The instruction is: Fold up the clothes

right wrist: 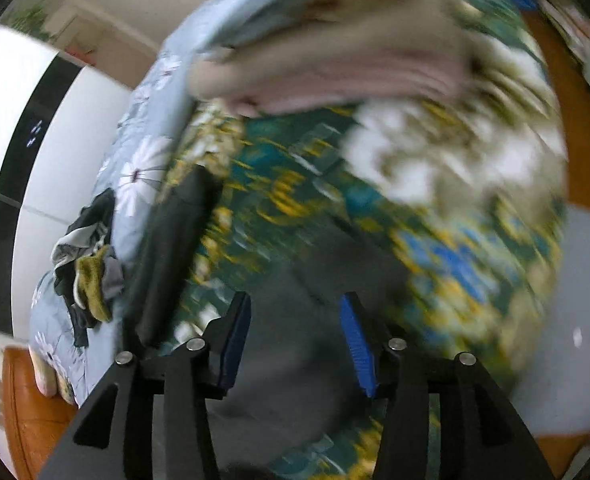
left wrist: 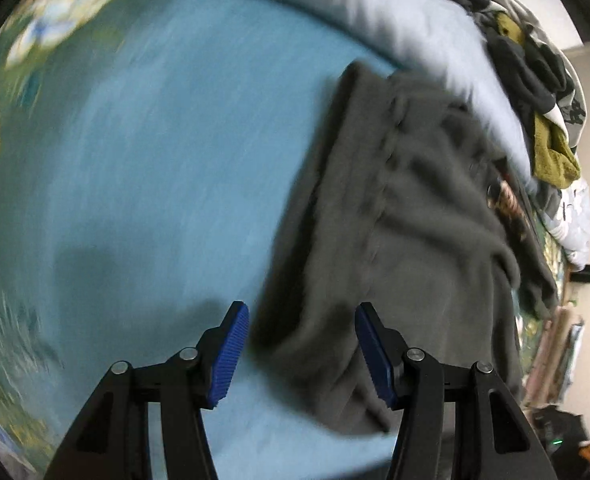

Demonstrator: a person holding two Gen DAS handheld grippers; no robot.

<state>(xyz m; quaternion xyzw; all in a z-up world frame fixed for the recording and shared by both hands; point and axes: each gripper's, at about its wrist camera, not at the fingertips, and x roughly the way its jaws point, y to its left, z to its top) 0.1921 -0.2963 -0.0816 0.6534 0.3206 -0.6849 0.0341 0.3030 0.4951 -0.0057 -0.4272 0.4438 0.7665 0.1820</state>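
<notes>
A dark grey garment (left wrist: 399, 240) lies crumpled on a blue sheet (left wrist: 155, 180) in the left wrist view. My left gripper (left wrist: 301, 354) is open just above the garment's near edge, its blue pads (left wrist: 231, 356) apart and empty. In the blurred right wrist view, my right gripper (right wrist: 295, 344) is open over a grey cloth (right wrist: 291, 392) lying on a floral bedspread (right wrist: 295, 200); nothing is held between its pads. A dark folded garment (right wrist: 171, 256) lies to its left.
A pile of dark and olive clothes (left wrist: 543, 92) sits on a pale blue quilt (left wrist: 395, 12); it also shows in the right wrist view (right wrist: 87, 268). A pink and beige bundle (right wrist: 335, 52) lies at the far end of the bed. A white wardrobe (right wrist: 35, 140) stands left.
</notes>
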